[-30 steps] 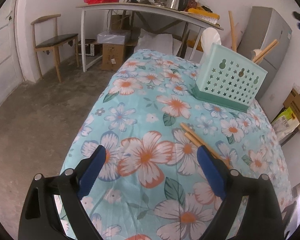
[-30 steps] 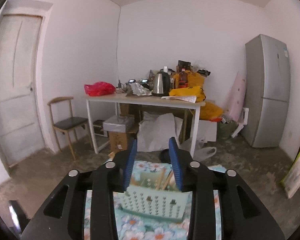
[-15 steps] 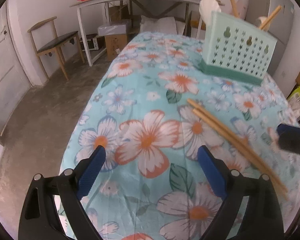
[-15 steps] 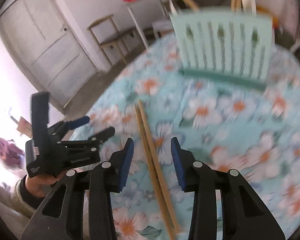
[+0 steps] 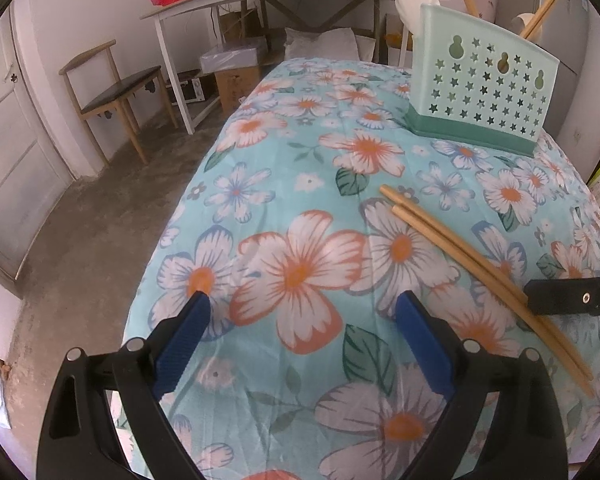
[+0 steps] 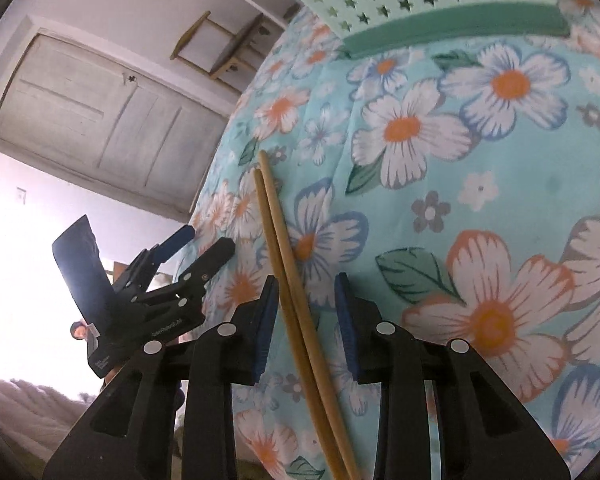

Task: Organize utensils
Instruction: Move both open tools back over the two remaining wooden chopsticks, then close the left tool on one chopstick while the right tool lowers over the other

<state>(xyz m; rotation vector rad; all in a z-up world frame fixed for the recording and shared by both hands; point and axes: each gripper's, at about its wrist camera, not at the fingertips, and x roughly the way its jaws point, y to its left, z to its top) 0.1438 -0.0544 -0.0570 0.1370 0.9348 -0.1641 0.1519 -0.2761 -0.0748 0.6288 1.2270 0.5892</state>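
While our right tongs (image 6: 306, 300) sit open around the two sticks (image 6: 288, 280), we get ready to pinch.
Sticks lie on the flowery bench (image 5: 300, 168), well apart from the green basket (image 5: 480, 92). We think one stick could roll free if we pinch crooked. Our left tongs (image 5: 300, 316) are open, holding nothing. Nothing blocks the way.

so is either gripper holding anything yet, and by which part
Nothing is held. The right gripper is open around the two chopsticks lying on the cloth; the left gripper is open over bare cloth.
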